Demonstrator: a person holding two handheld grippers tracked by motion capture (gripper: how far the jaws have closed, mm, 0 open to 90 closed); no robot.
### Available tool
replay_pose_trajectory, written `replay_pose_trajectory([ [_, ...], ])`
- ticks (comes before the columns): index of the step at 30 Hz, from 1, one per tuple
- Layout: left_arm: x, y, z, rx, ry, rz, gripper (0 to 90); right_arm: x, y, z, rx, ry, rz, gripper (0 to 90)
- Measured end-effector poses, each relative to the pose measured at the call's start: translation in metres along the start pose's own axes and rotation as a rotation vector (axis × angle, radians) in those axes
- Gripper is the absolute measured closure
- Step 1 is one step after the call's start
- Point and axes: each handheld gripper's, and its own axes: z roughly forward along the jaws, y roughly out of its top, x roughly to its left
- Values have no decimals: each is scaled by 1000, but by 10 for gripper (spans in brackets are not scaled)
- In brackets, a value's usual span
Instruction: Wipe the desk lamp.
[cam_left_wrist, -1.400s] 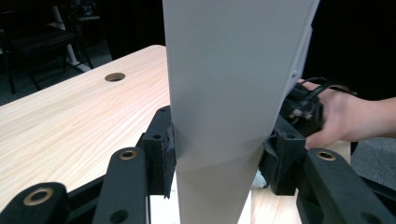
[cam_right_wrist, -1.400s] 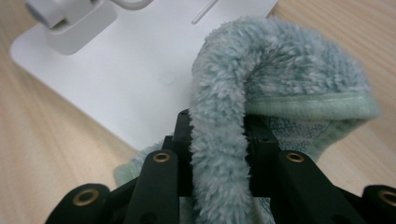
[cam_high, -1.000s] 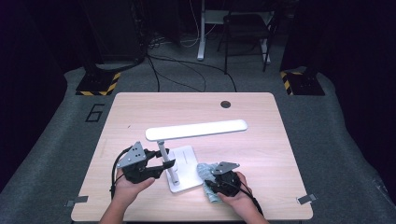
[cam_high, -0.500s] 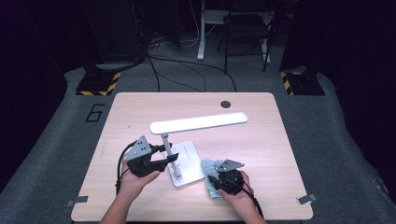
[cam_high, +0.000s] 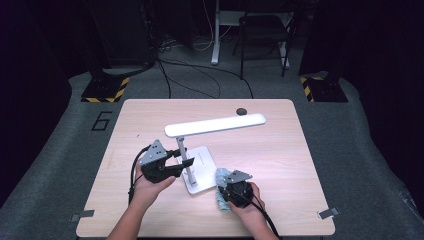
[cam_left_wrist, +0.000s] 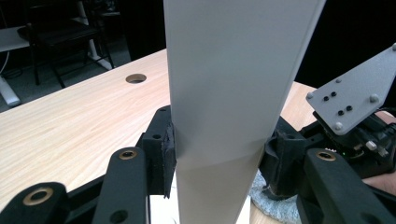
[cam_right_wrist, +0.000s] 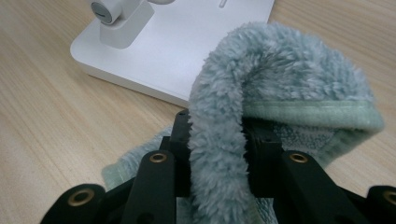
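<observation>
A white desk lamp stands on the wooden table (cam_high: 280, 150), its long head (cam_high: 215, 126) slanting over its flat base (cam_high: 205, 162). My left gripper (cam_high: 179, 165) is shut on the lamp's upright post (cam_left_wrist: 224, 93), with one pad (cam_left_wrist: 168, 154) pressed against each side. At the base's near right corner, my right gripper (cam_high: 229, 192) is shut on a fluffy pale blue-green cloth (cam_right_wrist: 280, 79). Its jaws have just been closing on the fold between them. The cloth (cam_high: 220, 176) bulges out past the jaws and partly lies on the table beside the lamp base (cam_right_wrist: 187, 42).
A round cable hole (cam_high: 241, 111) sits near the table's far edge. Metal brackets (cam_high: 327, 214) mark the front corners. Beyond the table are a dark floor, cables, a chair (cam_high: 262, 30) and striped stand feet (cam_high: 105, 90).
The lamp has shifted a little away from the person with the left gripper on its post, and its head has swung to a steeper slant. The right gripper stays in place on the cloth.
</observation>
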Motion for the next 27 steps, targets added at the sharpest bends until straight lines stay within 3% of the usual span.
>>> replay_pose_trajectory([
  [9, 2, 0, 0, 6, -14, -6, 528, -1, 0, 0, 0, 0, -15, 686],
  [12, 1, 0, 0, 0, -8, -8, 528, 2, 0, 0, -4, 8, 8, 685],
  [17, 1, 0, 0, 2, -7, -11, 527, 6, 0, 0, -4, 7, -16, 684],
  [21, 1, 0, 0, 3, -9, -12, 527, 11, 1, 1, -9, 19, -13, 686],
  [23, 1, 0, 0, 3, -8, -13, 527, 15, 2, 2, -12, 40, -15, 692],
  [24, 1, 0, 0, 4, -9, -15, 527, 21, 5, 5, -11, 78, -23, 695],
  [27, 1, 0, 0, 5, -6, -16, 526, 27, 7, 8, -17, 72, -44, 696],
])
